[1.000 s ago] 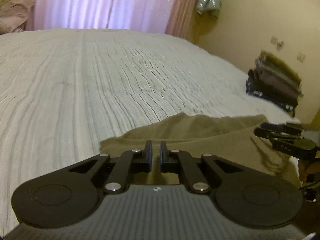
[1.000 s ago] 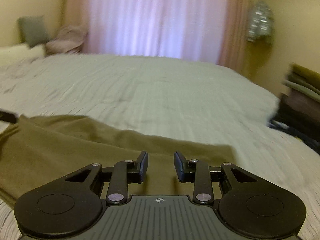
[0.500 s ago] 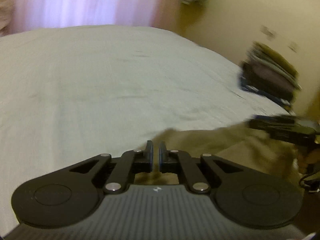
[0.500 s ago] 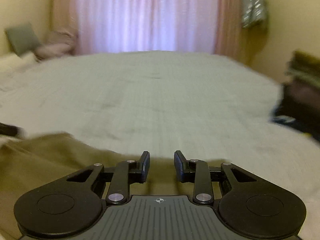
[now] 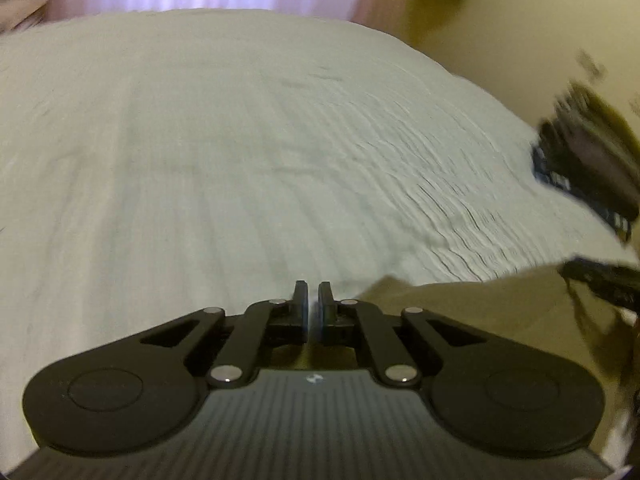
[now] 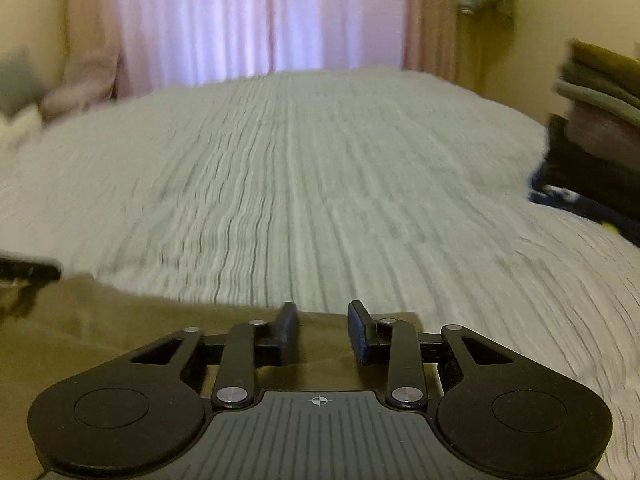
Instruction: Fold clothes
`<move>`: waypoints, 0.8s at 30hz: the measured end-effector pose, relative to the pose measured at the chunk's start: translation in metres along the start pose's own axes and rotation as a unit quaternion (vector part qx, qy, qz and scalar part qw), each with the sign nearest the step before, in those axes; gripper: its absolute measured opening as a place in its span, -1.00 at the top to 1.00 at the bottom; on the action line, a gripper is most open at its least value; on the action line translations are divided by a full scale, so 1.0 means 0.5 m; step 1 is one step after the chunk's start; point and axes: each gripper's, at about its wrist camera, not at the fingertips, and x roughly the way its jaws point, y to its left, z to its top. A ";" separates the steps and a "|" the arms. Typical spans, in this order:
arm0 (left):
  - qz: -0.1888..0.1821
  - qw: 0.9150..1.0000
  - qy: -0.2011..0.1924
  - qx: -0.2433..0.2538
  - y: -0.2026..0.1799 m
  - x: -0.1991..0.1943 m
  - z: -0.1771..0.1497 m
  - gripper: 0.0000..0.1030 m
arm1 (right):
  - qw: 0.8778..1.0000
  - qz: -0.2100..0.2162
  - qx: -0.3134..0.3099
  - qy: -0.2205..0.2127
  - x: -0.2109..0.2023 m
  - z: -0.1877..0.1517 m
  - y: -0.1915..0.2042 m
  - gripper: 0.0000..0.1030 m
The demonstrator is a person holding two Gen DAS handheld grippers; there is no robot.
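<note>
An olive-brown garment (image 5: 480, 304) lies at the near edge of a white ribbed bedspread (image 5: 240, 152). In the left wrist view my left gripper (image 5: 314, 300) has its jaws nearly together over the garment's left edge; a sliver of cloth shows low in the gap. The right gripper's tip (image 5: 600, 276) shows at the far right, over the garment. In the right wrist view the garment (image 6: 120, 328) lies under my right gripper (image 6: 322, 320), whose fingers are apart with nothing between them. The left gripper's tip (image 6: 28, 270) shows at the left edge.
A stack of folded clothes (image 6: 600, 132) stands on the bed's right side, also seen in the left wrist view (image 5: 592, 160). Pink curtains (image 6: 260, 20) hang behind the bed. Pillows (image 6: 24, 92) lie at the far left. The bedspread (image 6: 320, 180) stretches ahead.
Both grippers have pulled back toward the near edge of the bed, and less of the garment shows ahead of them. The jaw openings look the same.
</note>
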 end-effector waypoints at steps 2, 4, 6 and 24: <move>0.006 1.000 -0.020 -0.005 0.014 -0.067 -0.019 0.95 | 1.000 -0.012 0.015 -0.023 -0.053 -0.006 -0.002 0.38; -0.004 0.999 -0.035 0.002 0.013 -0.127 -0.047 0.95 | 0.999 0.000 0.019 -0.050 -0.117 -0.017 0.004 0.38; -0.019 0.999 -0.040 0.008 0.006 -0.178 -0.094 0.95 | 0.998 0.033 0.006 -0.057 -0.169 -0.043 0.021 0.38; 0.052 0.998 -0.016 -0.028 -0.030 -0.347 -0.316 0.75 | 0.996 -0.067 0.061 -0.026 -0.307 -0.175 0.055 0.38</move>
